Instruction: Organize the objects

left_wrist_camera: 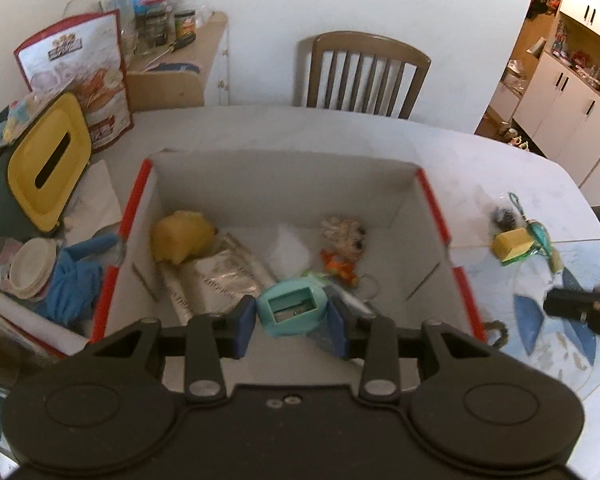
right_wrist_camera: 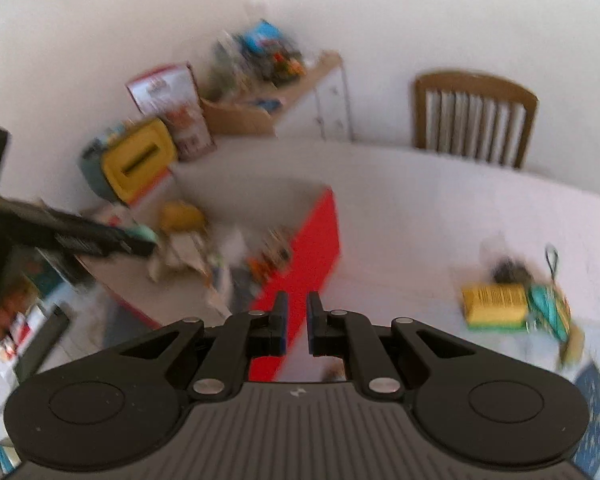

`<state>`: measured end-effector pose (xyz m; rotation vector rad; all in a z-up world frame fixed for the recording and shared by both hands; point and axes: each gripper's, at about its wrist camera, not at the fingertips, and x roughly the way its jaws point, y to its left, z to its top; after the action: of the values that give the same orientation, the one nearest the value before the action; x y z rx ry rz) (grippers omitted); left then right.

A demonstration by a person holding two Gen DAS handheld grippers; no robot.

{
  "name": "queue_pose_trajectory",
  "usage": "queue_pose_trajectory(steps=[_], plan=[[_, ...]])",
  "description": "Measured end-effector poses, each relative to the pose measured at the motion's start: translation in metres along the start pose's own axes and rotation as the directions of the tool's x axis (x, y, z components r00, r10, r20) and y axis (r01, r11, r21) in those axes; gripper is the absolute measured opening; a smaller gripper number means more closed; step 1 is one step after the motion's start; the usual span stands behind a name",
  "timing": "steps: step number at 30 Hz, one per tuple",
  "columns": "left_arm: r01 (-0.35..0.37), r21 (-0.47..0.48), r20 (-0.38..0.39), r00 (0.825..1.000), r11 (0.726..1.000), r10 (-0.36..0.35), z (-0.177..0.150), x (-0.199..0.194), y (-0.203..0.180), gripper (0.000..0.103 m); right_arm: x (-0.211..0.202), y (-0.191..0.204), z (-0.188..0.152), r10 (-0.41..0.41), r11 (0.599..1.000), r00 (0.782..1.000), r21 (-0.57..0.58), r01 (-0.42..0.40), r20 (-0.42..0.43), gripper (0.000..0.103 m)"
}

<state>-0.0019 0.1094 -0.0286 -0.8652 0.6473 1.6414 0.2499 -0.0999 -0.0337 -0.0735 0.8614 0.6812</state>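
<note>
My left gripper [left_wrist_camera: 292, 310] is shut on a teal pencil sharpener [left_wrist_camera: 293, 309] and holds it over the open red-edged cardboard box [left_wrist_camera: 432, 208]. Inside the box lie a yellow soft lump [left_wrist_camera: 182, 238], a clear packet of papers [left_wrist_camera: 220, 280], a white pad [left_wrist_camera: 290, 250] and a small doll with orange clothes [left_wrist_camera: 344, 250]. On the table to the right of the box sit a yellow-green sponge [left_wrist_camera: 512, 244], a teal corded item [left_wrist_camera: 540, 236] and a dark clump [left_wrist_camera: 506, 218]. My right gripper [right_wrist_camera: 297, 308] is shut and empty, above the box's red side [right_wrist_camera: 308, 256].
A yellow-lidded tissue box [left_wrist_camera: 46, 164], a printed bag [left_wrist_camera: 84, 80], blue gloves [left_wrist_camera: 74, 276] and a white lid [left_wrist_camera: 32, 266] crowd the table's left. A wooden chair [left_wrist_camera: 364, 72] stands behind the table. A side shelf [left_wrist_camera: 172, 60] holds jars.
</note>
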Motion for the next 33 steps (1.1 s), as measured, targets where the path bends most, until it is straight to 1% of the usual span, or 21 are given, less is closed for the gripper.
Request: queue_pose_trajectory(steps=[2,4,6,7,9,10,17,19,22,24,26,28,30,33], plan=[[0.003,0.0,-0.012,1.0,1.0,-0.003,-0.001,0.004,0.004,0.037,0.01,-0.003,-0.011,-0.002,1.0,0.999,0.013,0.003,-0.042,0.01],[0.007,0.0,-0.021,1.0,1.0,-0.007,-0.002,0.007,0.005,0.037,0.022,-0.002,-0.022,-0.016,1.0,0.996,0.01,0.017,-0.087,0.016],[0.011,0.003,-0.025,1.0,1.0,-0.01,-0.002,0.01,0.005,0.037,0.032,-0.001,-0.032,-0.029,1.0,0.994,0.003,0.029,-0.11,0.03],[0.013,0.004,-0.027,1.0,1.0,-0.013,-0.002,0.011,0.005,0.037,0.037,-0.001,-0.036,-0.036,0.999,0.993,0.001,0.036,-0.117,0.033],[0.018,0.001,-0.032,0.999,1.0,-0.018,-0.002,0.013,0.005,0.037,0.047,-0.002,-0.043,-0.048,0.999,0.991,0.005,0.049,-0.128,0.054],[0.019,0.004,-0.032,0.999,1.0,-0.019,-0.002,0.013,0.005,0.037,0.049,-0.002,-0.045,-0.049,0.999,0.991,-0.002,0.049,-0.127,0.055],[0.022,0.008,-0.043,0.999,1.0,-0.022,-0.003,0.016,0.008,0.037,0.08,0.002,-0.054,-0.087,0.995,0.978,-0.064,0.076,-0.192,0.055],[0.021,0.006,-0.048,0.999,1.0,-0.021,-0.004,0.017,0.008,0.037,0.087,0.003,-0.055,-0.094,0.994,0.975,-0.072,0.081,-0.201,0.052],[0.021,0.001,-0.055,0.998,1.0,-0.021,-0.005,0.019,0.01,0.037,0.094,0.006,-0.056,-0.109,0.992,0.97,-0.089,0.092,-0.216,0.043],[0.022,-0.004,-0.056,0.998,1.0,-0.022,-0.006,0.019,0.012,0.037,0.098,0.006,-0.056,-0.114,0.992,0.968,-0.086,0.097,-0.224,0.033],[0.022,-0.006,-0.056,0.998,1.0,-0.023,-0.006,0.019,0.012,0.037,0.1,0.005,-0.056,-0.112,0.993,0.968,-0.07,0.099,-0.224,0.032],[0.021,-0.009,-0.057,0.998,1.0,-0.021,-0.006,0.019,0.013,0.037,0.102,0.004,-0.056,-0.118,0.992,0.967,-0.069,0.105,-0.227,0.027],[0.021,-0.011,-0.057,0.998,1.0,-0.022,-0.006,0.019,0.013,0.037,0.104,0.005,-0.055,-0.129,0.991,0.964,-0.075,0.114,-0.233,0.021],[0.021,-0.017,-0.056,0.998,1.0,-0.022,-0.006,0.019,0.016,0.037,0.106,0.006,-0.057,-0.145,0.988,0.961,-0.087,0.128,-0.236,0.015]])
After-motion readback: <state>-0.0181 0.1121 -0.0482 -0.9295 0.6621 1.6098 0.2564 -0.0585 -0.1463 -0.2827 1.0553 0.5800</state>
